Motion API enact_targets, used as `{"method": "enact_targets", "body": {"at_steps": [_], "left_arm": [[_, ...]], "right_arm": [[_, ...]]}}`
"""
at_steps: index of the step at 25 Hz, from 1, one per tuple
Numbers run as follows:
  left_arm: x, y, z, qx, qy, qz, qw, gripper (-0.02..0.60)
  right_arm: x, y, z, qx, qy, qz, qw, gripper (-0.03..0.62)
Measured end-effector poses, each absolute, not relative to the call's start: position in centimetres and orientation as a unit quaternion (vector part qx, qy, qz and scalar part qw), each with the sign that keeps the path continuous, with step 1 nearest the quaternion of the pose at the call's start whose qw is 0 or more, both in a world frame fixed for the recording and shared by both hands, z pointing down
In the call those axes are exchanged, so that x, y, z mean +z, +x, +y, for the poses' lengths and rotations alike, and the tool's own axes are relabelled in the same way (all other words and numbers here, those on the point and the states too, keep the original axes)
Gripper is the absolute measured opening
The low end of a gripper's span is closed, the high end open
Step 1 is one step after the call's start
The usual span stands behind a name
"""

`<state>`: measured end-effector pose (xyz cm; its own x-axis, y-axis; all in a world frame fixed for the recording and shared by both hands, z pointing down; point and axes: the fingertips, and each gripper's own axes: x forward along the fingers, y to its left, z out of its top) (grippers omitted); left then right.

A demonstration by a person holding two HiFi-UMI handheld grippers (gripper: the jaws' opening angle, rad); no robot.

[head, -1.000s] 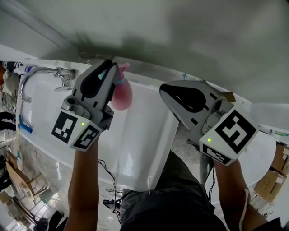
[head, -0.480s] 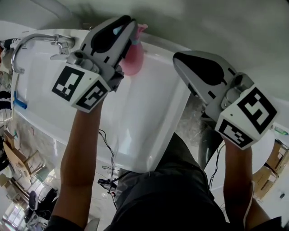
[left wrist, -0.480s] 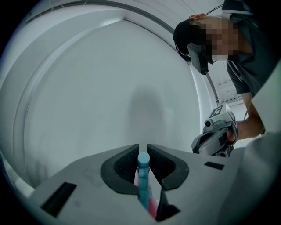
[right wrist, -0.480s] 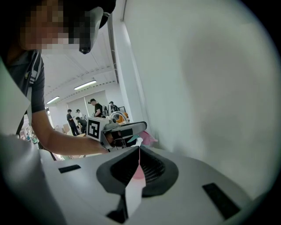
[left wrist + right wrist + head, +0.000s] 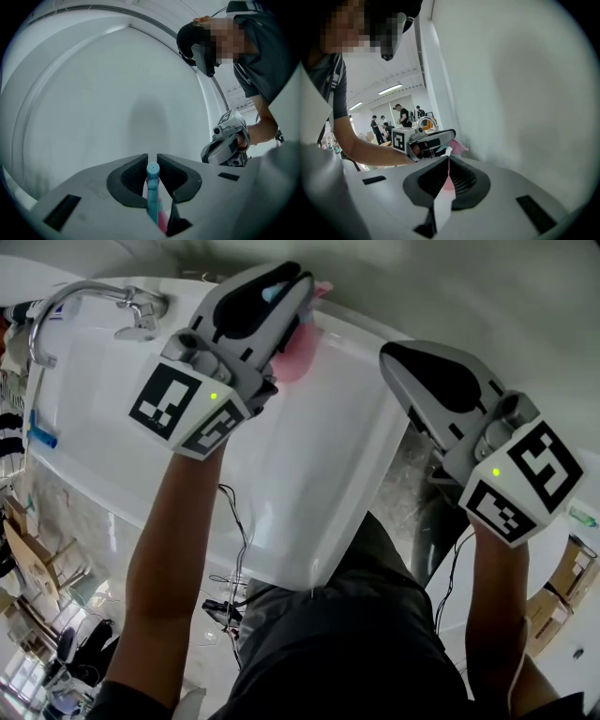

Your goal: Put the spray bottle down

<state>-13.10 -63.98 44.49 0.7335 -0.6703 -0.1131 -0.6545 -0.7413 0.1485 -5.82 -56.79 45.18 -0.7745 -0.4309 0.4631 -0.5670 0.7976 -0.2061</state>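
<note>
The spray bottle (image 5: pixel 298 357) has a pink body and a teal head. My left gripper (image 5: pixel 298 277) is shut on its neck and holds it over the back rim of the white basin (image 5: pixel 309 484), close to the grey wall. In the left gripper view the teal nozzle of the bottle (image 5: pixel 153 187) stands upright between the jaws of the left gripper (image 5: pixel 152 157). My right gripper (image 5: pixel 392 354) hovers to the right, beyond the basin's right edge, with its jaws pressed together. In the right gripper view the right gripper (image 5: pixel 449 159) shows only a white and pink sliver in its gap.
A chrome faucet (image 5: pixel 84 296) curves over the basin's back left corner. The grey wall (image 5: pixel 450 287) rises right behind the basin. Cables (image 5: pixel 230 521) and cardboard boxes (image 5: pixel 28 559) lie on the floor below. Several people (image 5: pixel 401 115) stand far off in the room.
Both grippers have moved forward toward the wall. The left one carried the spray bottle from over the basin to its back rim.
</note>
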Motion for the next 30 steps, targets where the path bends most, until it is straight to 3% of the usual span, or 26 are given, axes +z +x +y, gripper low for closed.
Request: {"method": "enact_targets", "body": {"at_steps": [22,30], "left_arm": [[41.5,-14.7,-56.4,-0.038,0.941,-0.334,0.029,0.057],[37.5,-18.5,-54.6,-0.063,0.925,-0.374,0.018,0.057]], "right_arm": [[39.5,-7.7,-53.4,0.132,0.269,-0.934,0.196,0.011],[37.8,-8.2,-51.7,0.122,0.262,-0.938,0.191,0.011]]}}
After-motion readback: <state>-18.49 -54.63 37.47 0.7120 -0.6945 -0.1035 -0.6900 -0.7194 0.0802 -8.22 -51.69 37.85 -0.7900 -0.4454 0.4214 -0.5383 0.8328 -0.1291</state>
